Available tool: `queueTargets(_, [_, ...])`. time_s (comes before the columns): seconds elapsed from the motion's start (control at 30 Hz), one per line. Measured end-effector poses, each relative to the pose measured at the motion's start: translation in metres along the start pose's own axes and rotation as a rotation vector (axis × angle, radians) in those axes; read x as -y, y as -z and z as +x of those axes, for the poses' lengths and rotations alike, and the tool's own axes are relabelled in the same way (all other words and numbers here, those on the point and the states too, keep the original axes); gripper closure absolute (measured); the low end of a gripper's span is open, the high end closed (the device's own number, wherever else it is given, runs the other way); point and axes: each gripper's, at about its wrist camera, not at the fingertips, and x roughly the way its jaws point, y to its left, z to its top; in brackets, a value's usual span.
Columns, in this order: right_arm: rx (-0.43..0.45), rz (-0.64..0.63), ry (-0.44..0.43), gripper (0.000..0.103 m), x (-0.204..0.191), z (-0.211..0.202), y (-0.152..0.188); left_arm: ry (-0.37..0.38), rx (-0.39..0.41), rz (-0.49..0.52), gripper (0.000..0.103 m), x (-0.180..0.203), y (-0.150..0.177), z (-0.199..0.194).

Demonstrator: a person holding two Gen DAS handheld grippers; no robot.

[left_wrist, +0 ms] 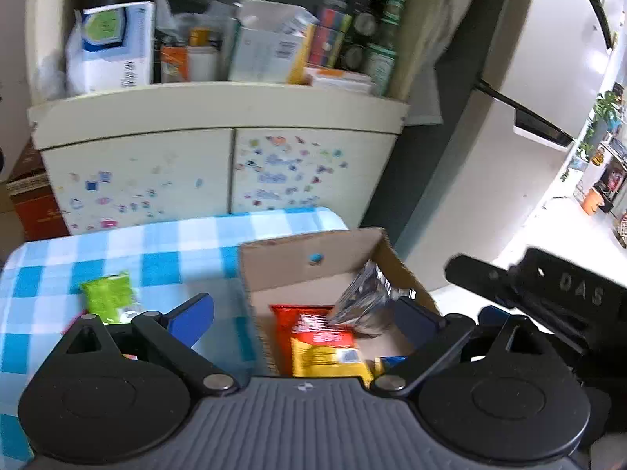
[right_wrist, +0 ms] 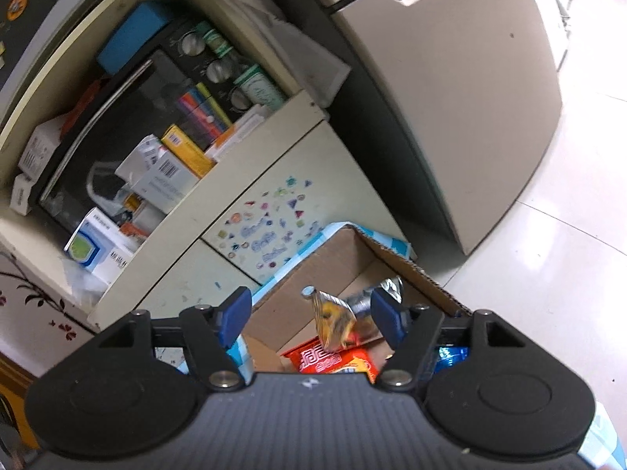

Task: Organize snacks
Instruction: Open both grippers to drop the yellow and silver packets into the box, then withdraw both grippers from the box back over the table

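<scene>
Nearest to you, the left tongs (left_wrist: 305, 313) are standing wide with nothing between their blue pads; they are hanging over the near edge of the cardboard box (left_wrist: 313, 250), which is sitting at the desk's right edge, next to its far right corner. That wide spread suits a drop into the box rather than a fresh grab. To their left, a green snack packet (left_wrist: 107, 293) is lying flat on the checked desk (left_wrist: 117, 246), just beyond the left pad and outside the box, so by my reading it is waiting to be sorted.

Moving right, inside the box a red and yellow snack bag (left_wrist: 323, 342) is lying on the bottom, and a silver foil packet (left_wrist: 362, 297) is tilting above it, leaning toward the right wall. A blue packet (right_wrist: 450, 354) is peeking out low beside the right tongs' right finger.

The right tongs (right_wrist: 313, 319) are partly spread over the same box; the foil packet is sitting between the pads, but I cannot see either pad pressing on it, so it looks loose.

Beyond the desk's far edge, a cream cabinet (left_wrist: 219, 156) with stickered doors is standing close, its shelf crowded with cartons and bottles. With both tongs crowding one box, you are risking a knock between them.
</scene>
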Motion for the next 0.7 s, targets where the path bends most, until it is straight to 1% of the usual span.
queueTargets(0.07, [-0.004,-0.037,-0.004,0.035,-0.006,0.001,0.002,-0.024,0.008,-0.014,0.002,-0.014,-0.002,-0.006])
queueTargets(0.13, [-0.007,-0.078,-0.011,0.035,-0.013,0.001,0.006,-0.022,0.014,-0.028,0.002,-0.028,-0.003,-0.012])
queueTargets(0.2, [-0.012,-0.110,-0.028,0.035,-0.020,0.003,0.009,-0.019,0.023,-0.036,0.002,-0.044,-0.004,-0.018])
queueTargets(0.33, [-0.024,-0.176,-0.067,0.035,-0.033,0.005,0.017,-0.054,0.033,-0.085,0.002,-0.076,-0.004,-0.026])
queueTargets(0.43, [-0.031,-0.226,-0.082,0.035,-0.042,0.007,0.024,-0.074,0.031,-0.140,0.002,-0.098,-0.004,-0.030])
queueTargets(0.57, [-0.055,-0.259,-0.114,0.035,-0.049,0.010,0.033,-0.115,0.031,-0.168,0.002,-0.125,-0.001,-0.035])
queueTargets(0.7, [-0.074,-0.301,-0.128,0.035,-0.059,0.014,0.042,-0.144,0.012,-0.209,0.001,-0.149,0.006,-0.037])
